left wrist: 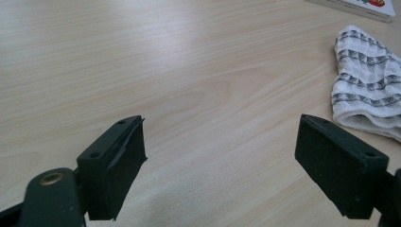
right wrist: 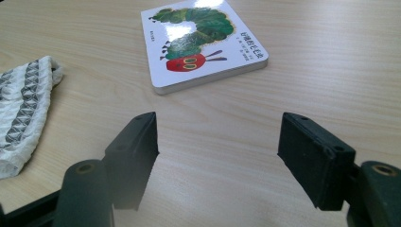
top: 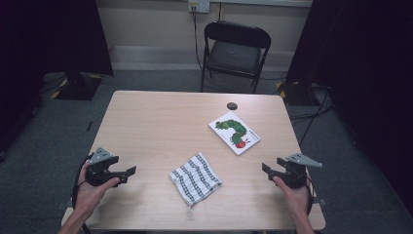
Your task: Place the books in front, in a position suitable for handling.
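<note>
At the lower middle of the high frame lay the checked cloth, crumpled on the tabletop, with the caterpillar book up and to its right. The left tongs and right tongs flanked the cloth, both gaping wide and holding nothing. Looked like the approach stage; next, one would need to close in on a cloth edge

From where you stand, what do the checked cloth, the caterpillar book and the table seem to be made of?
Checked cloth: soft woven fabric, likely cotton; it lies crumpled, with a raised weave in the dark stripes. Caterpillar book: probably thick glossy board; light glares off the cover and the edge looks thick. Table: pale wood-grain top, matte, perhaps laminate rather than solid wood.
</note>
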Tool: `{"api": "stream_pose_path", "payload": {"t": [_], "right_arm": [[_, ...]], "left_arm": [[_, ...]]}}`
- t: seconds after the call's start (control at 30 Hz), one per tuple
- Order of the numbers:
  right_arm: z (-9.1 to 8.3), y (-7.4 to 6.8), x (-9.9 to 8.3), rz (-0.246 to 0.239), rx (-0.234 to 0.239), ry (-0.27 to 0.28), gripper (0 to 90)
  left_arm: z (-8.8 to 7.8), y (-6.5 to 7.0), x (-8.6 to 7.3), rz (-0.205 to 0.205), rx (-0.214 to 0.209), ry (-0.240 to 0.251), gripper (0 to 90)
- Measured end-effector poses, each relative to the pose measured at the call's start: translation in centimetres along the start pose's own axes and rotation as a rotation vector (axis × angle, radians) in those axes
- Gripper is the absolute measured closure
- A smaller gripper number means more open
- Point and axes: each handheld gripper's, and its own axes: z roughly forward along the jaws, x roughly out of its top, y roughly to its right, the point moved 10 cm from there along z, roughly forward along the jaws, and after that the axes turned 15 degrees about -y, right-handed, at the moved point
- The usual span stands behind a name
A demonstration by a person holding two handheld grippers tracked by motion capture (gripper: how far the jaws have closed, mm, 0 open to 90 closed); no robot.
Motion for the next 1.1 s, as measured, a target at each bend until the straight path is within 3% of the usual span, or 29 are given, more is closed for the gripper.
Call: {"api": "stream_pose_path", "payload": {"t": [0.33, 0.67, 1.1], "right_arm": [[0.1, -0.5, -0.1, -0.003, 0.011, -0.003, 33.8], [0.3, -3.0, -0.1, -0.062, 0.082, -0.016, 40.8], [0.5, -6.3, 0.5, -0.137, 0.150, -0.048, 45.4]], "left_arm": [[0.3, 0.3, 0.0, 0.026, -0.008, -0.011, 15.9], [0.5, -0.2, 0.0, 0.025, 0.036, -0.016, 15.9], [0.6, 0.2, 0.1, 0.064, 0.044, -0.008, 15.9]]}}
